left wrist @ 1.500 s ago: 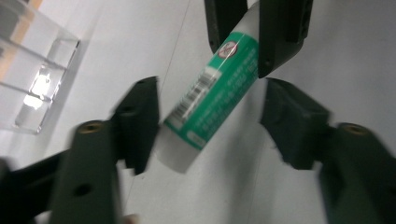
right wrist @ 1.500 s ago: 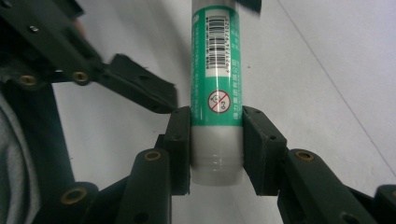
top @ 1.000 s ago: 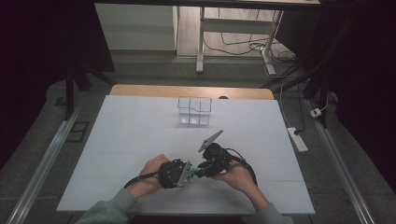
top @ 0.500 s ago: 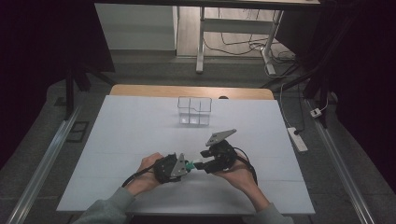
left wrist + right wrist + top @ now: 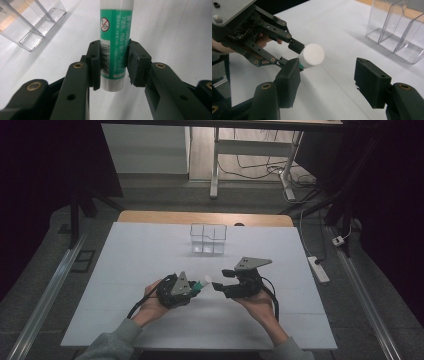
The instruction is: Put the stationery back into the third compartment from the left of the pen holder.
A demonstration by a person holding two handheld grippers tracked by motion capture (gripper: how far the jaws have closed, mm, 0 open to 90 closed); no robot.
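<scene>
A green and white glue stick (image 5: 115, 37) is clamped across its lower body in my left gripper (image 5: 112, 66), which is shut on it. In the high view the left gripper (image 5: 196, 287) sits near the table's front middle, and the glue stick (image 5: 202, 282) points right and slightly away. My right gripper (image 5: 223, 279) faces it from the right, a short gap away. In the right gripper view the right gripper (image 5: 332, 85) is open and holds nothing. The stick's white round end (image 5: 312, 55) lies just beyond its left jaw.
A clear plastic box (image 5: 208, 239) with upright dividers stands at the back middle of the white table (image 5: 125, 255). A power strip (image 5: 318, 268) lies on the floor to the right, and metal rails run along both sides of the table.
The grippers were close together a second ago. The right one has drawn back to the right, and the left one has shifted slightly left, still holding the glue stick.
</scene>
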